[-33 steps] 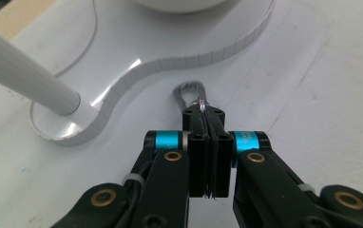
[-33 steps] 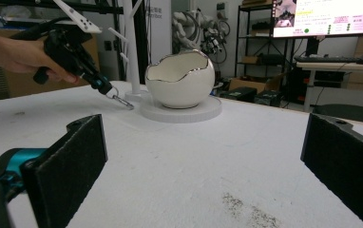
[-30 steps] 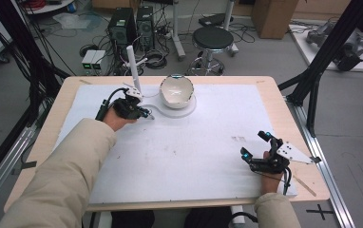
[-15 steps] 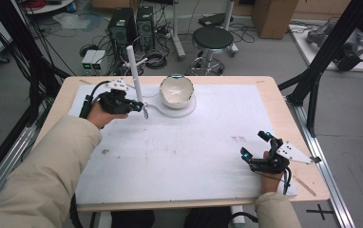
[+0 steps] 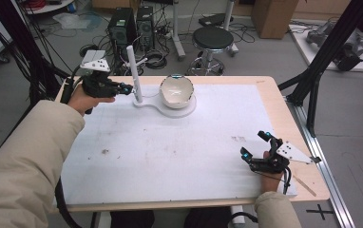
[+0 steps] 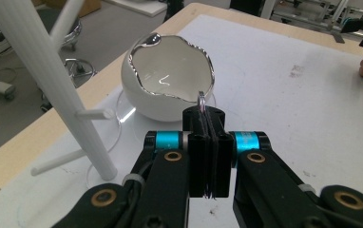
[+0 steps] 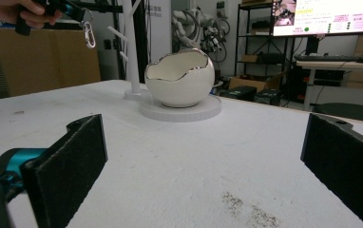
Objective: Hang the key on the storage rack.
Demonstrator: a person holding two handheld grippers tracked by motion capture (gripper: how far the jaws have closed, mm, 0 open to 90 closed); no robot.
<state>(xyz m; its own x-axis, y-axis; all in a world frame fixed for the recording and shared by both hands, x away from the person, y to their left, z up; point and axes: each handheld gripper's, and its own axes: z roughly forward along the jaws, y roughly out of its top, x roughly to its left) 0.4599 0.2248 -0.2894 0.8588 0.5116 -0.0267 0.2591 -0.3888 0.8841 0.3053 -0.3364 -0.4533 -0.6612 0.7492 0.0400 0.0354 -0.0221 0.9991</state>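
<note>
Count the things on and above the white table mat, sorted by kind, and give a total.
Grippers: 2, left gripper, right gripper
Egg-shaped bowls: 1
White peg stands: 1
Metal rings: 1
Total: 5

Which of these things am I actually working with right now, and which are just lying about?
In play: left gripper, shut on a small metal ring; white peg stand; egg-shaped bowl.

Lying about: right gripper, open and idle; stool; computer towers; floor cables.
</note>
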